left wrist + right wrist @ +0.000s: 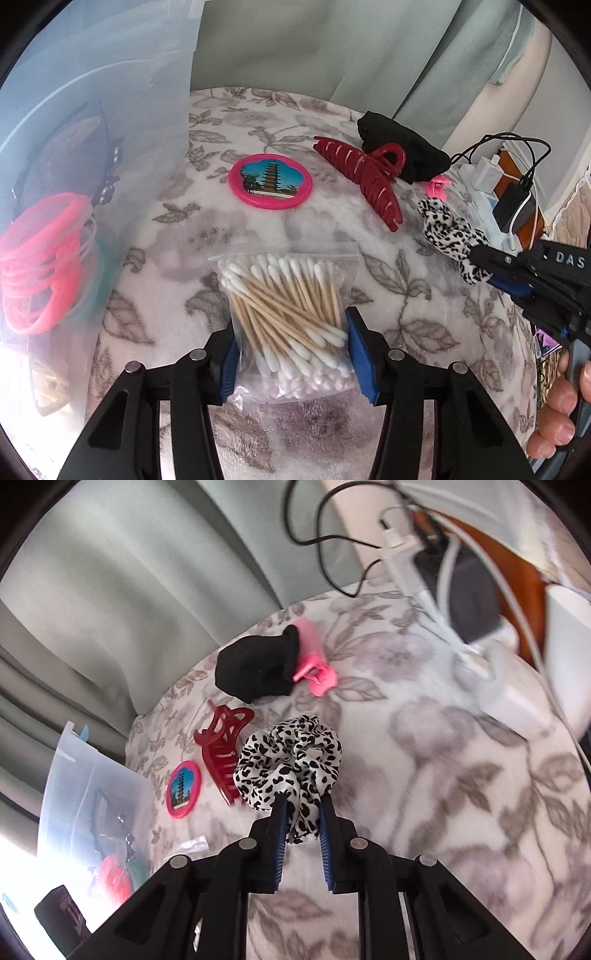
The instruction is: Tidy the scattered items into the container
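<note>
A clear zip bag of cotton swabs (288, 295) lies on the floral blanket (424, 314). My left gripper (290, 332) straddles it, blue pads pressing on both sides of the bag. My right gripper (301, 805) is shut on a black-and-white leopard-print scrunchie (291, 760), held just above the blanket; in the left wrist view that gripper (484, 269) and the scrunchie (443, 225) are at the right. The translucent plastic container (110, 147) stands at the left with pink bands (40, 266) and dark items inside; from the right wrist the container (74, 775) is at lower left.
A dark red claw clip (365, 177), a pink round mirror (270, 181), a black cloth (399, 147) and a small pink clip (437, 184) lie on the blanket. A power strip with chargers and cables (491, 184) borders the right edge. Curtains hang behind. A person's hand (557, 406) is at the lower right.
</note>
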Available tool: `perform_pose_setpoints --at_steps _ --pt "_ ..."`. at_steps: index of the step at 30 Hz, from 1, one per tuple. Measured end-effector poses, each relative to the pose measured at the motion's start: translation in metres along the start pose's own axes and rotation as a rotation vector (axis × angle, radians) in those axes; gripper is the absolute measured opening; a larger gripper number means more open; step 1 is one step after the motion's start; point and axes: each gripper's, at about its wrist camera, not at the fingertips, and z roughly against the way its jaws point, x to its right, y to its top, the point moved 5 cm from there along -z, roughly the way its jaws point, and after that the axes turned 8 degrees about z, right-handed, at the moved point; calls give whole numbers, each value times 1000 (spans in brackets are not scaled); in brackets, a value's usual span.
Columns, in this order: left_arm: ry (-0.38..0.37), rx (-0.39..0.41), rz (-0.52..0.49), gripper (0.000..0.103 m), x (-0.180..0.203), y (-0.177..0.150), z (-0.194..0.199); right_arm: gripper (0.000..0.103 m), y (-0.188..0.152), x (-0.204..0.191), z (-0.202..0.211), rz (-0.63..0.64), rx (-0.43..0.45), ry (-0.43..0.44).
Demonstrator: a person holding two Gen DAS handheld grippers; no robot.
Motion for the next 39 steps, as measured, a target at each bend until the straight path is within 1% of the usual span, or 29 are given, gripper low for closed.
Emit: perform_pose_setpoints --at_steps 3,10,15,24,29,35,39 --pt "0 -6 15 50 -4 -4 5 18 -10 5 21 -28 21 16" --pt "-8 -26 18 47 -1 -19 25 18 -22 2 66 -29 81 57" --pt "-21 1 -11 46 11 -24 49 18 -25 -6 98 -23 133 81" --pt "-82 110 -58 46 32 -17 109 18 -25 -20 149 -12 226 112" --pt "-118 211 -42 46 34 -3 152 18 -23 -31 175 2 278 136" --pt "-172 332 -17 46 31 13 204 18 -23 -54 200 48 330 159" --pt "-200 398 -5 46 24 20 233 18 -24 -71 215 79 356 168"
